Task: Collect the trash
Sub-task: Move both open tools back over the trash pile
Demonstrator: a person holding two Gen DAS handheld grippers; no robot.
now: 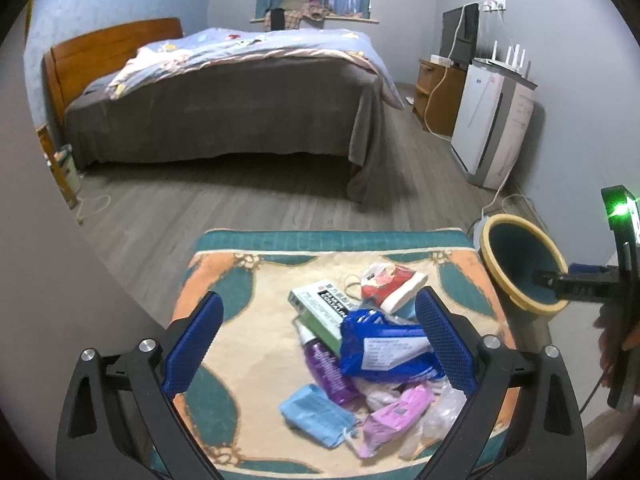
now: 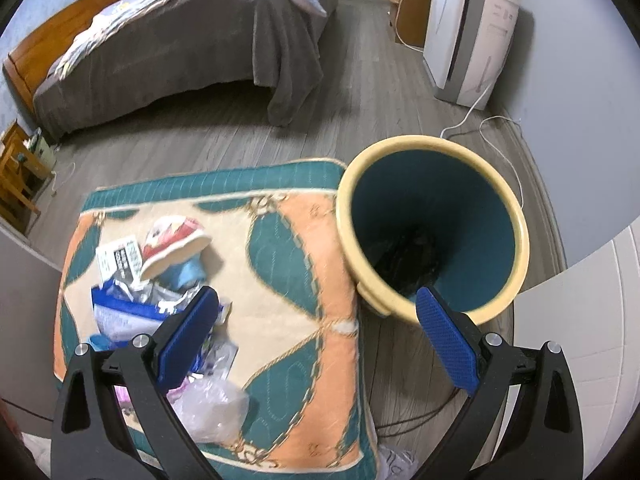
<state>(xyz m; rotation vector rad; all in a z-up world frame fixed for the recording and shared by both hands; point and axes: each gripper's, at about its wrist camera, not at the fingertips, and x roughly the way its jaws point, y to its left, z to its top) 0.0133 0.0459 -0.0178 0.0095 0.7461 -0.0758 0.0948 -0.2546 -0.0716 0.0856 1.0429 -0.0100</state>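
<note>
The trash pile point(image 1: 360, 352) lies on the near right part of the table point(image 1: 240, 376): light, soft, crinkly wrappers, likely slippery; the blue pack point(image 1: 380, 350) gives a good edge. Left gripper point(image 1: 320, 356) and right gripper point(image 2: 316, 344) are spread, empty. The bin point(image 2: 432, 216) stands right.

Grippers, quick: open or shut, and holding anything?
Left gripper: open, empty, above the trash pile.
Right gripper: open, empty, near the bin.
</note>
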